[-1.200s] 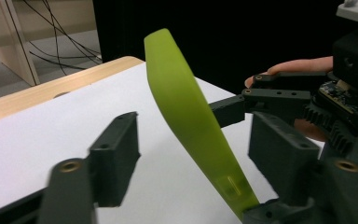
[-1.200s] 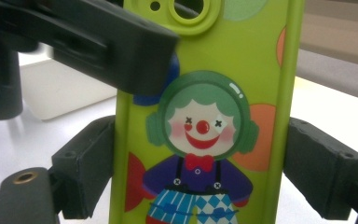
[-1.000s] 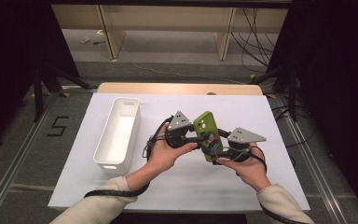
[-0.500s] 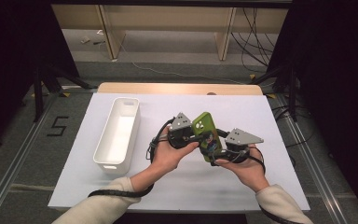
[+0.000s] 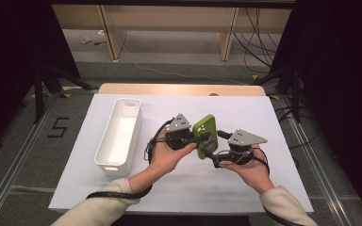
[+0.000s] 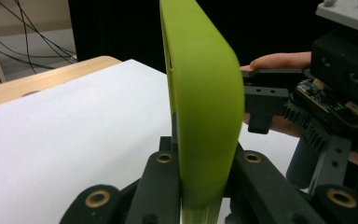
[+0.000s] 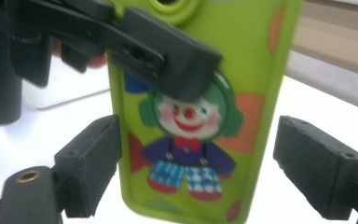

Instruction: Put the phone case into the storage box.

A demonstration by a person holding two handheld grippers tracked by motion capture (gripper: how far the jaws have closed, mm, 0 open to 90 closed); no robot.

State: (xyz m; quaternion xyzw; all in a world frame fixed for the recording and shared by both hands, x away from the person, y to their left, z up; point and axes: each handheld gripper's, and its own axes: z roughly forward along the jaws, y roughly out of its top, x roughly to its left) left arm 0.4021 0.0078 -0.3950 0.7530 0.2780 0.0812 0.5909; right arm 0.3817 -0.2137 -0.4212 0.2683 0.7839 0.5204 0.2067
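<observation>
A lime-green phone case (image 5: 204, 133) with a clown picture (image 7: 190, 130) is held upright above the middle of the white table. My left gripper (image 5: 195, 139) is shut on its lower edge, and both black jaws press its sides in the left gripper view (image 6: 201, 164). My right gripper (image 5: 212, 153) faces the case from the right and is open. In the right gripper view (image 7: 205, 165) its two jaws stand apart on either side of the case without touching it. One left jaw crosses the case's top there.
A long white bin (image 5: 104, 141) lies empty at the left of the white table sheet (image 5: 264, 113). The wooden table edge (image 5: 179, 89) runs along the far side. Dark stands and cables surround the table on the floor.
Almost nothing: both hands and the case stay in place, with only a slight shift of the right gripper near the case.
</observation>
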